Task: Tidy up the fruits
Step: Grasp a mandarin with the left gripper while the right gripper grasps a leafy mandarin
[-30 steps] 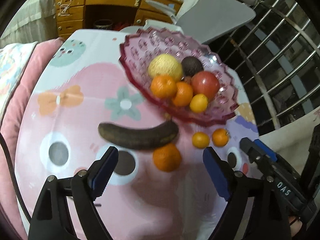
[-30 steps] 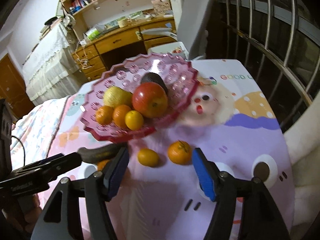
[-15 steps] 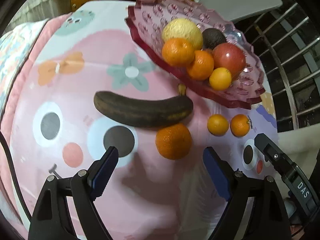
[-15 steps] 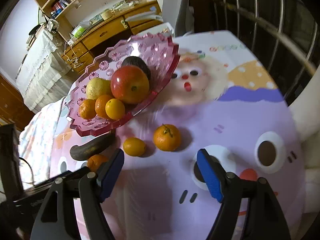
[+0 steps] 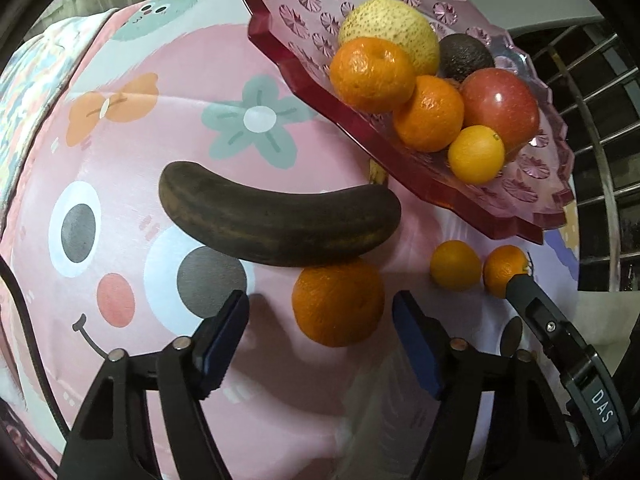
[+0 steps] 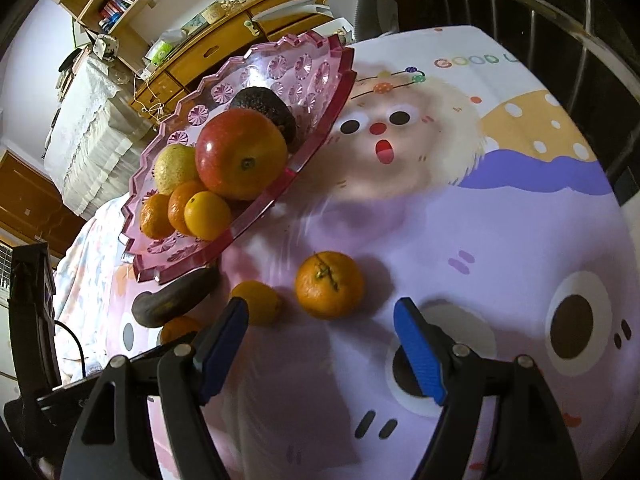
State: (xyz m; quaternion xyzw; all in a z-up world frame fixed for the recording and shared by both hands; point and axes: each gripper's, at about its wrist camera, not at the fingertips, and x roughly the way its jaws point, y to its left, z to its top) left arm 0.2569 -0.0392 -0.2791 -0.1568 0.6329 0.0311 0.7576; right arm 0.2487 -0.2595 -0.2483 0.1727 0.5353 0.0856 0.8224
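Note:
A pink glass fruit bowl (image 5: 516, 216) (image 6: 320, 92) holds a pear, an avocado, an apple and several oranges. On the cloth lie a dark banana (image 5: 276, 224) (image 6: 176, 300), a large orange (image 5: 338, 304) and two smaller oranges (image 5: 456, 266) (image 5: 505, 270). My left gripper (image 5: 320, 320) is open, its fingers on either side of the large orange, just short of it. My right gripper (image 6: 320, 332) is open just below the stemmed orange (image 6: 329, 284), with the small yellow-orange one (image 6: 256, 302) by its left finger.
The table wears a pink and purple cartoon cloth (image 5: 160, 120) (image 6: 500, 240). A metal railing (image 6: 560, 4) runs along the right side. A wooden desk (image 6: 240, 36) and a grey chair stand behind the table. The right gripper's body (image 5: 568, 344) shows in the left wrist view.
Both grippers have moved forward and down toward the fruit on the cloth. The left now brackets the large orange; the right is close to the stemmed orange. Both stayed open.

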